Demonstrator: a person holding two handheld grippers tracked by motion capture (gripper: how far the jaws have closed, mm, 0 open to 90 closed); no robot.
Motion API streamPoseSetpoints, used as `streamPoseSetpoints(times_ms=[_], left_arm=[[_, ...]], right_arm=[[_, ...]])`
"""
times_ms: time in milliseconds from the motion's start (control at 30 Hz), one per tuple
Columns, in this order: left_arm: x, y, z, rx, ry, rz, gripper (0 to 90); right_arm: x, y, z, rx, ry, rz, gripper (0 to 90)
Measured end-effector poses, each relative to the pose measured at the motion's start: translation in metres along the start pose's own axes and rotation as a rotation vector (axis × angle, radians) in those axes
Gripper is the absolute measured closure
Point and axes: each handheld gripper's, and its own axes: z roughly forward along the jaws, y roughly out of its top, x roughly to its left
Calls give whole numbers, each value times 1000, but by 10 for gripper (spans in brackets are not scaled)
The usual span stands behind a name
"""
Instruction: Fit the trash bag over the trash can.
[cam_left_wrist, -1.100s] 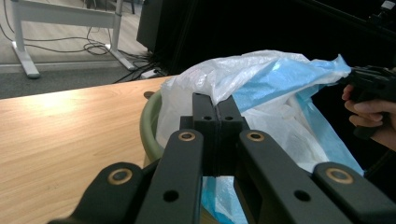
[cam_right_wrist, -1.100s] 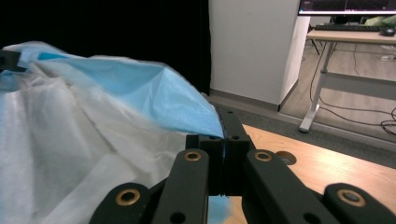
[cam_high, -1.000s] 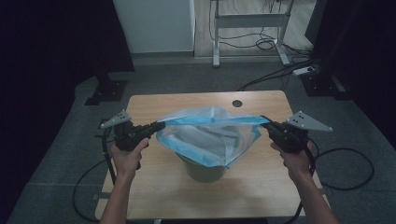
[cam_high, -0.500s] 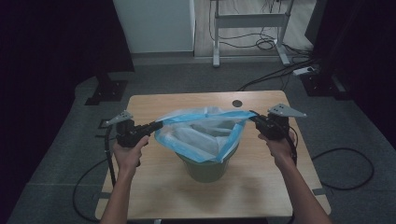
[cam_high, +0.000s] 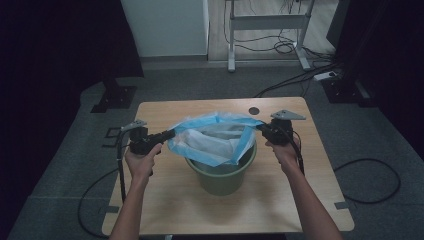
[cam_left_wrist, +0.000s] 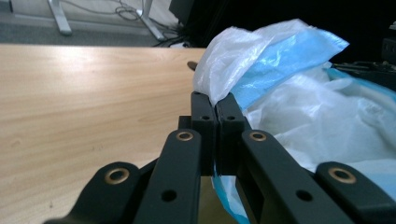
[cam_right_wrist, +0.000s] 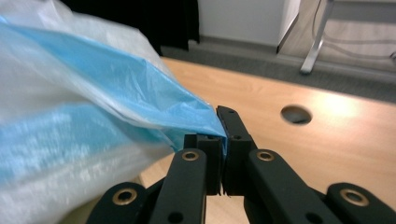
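Observation:
A blue and white plastic bag (cam_high: 215, 137) hangs stretched open over a green bucket (cam_high: 222, 175) in the middle of the wooden table (cam_high: 165, 205). My left gripper (cam_high: 169, 134) is shut on the bag's left rim, and my right gripper (cam_high: 260, 127) is shut on its right rim. Seen from the left gripper view, the jaws of the left gripper (cam_left_wrist: 215, 105) pinch a fold of the bag (cam_left_wrist: 299, 93). The right gripper view shows the right gripper (cam_right_wrist: 223, 140) clamping a blue corner of the bag (cam_right_wrist: 93, 107). The bag's lower part hangs inside the bucket.
A round cable hole (cam_high: 254, 110) lies in the table behind the bucket. Cables (cam_high: 100, 190) trail from both grippers off the table sides. Beyond the far edge stand a white cabinet (cam_high: 165, 25) and a desk frame (cam_high: 265, 25) on the grey floor.
Both grippers have come down and closer together with the bag's rim, lowering the bag over the bucket. The right hand moved in from the right more than the left moved.

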Motion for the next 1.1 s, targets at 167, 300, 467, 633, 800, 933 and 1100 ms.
streamPoseSetpoints(times_ms=[167,300,467,633,800,933,1100], left_arm=[[3,-8,9,43,1,-20,880],[1,-10,8,39,-11,-16,875],[-2,-8,1,22,-16,-4,872],[-6,-7,-2,12,-18,2,871],[-10,-8,-5,5,-18,10,871],[-12,-8,-6,3,-23,10,870],[-14,-8,-7,9,-26,7,866]], right_arm=[[-2,-13,10,51,41,26,864],[-5,-19,7,38,43,42,772],[-6,-13,-25,-78,-8,55,532],[-1,-8,-60,-121,21,44,406],[16,-9,-93,-143,89,8,348],[43,-14,-109,-137,198,-43,308],[78,-18,-109,-107,282,-91,286]])
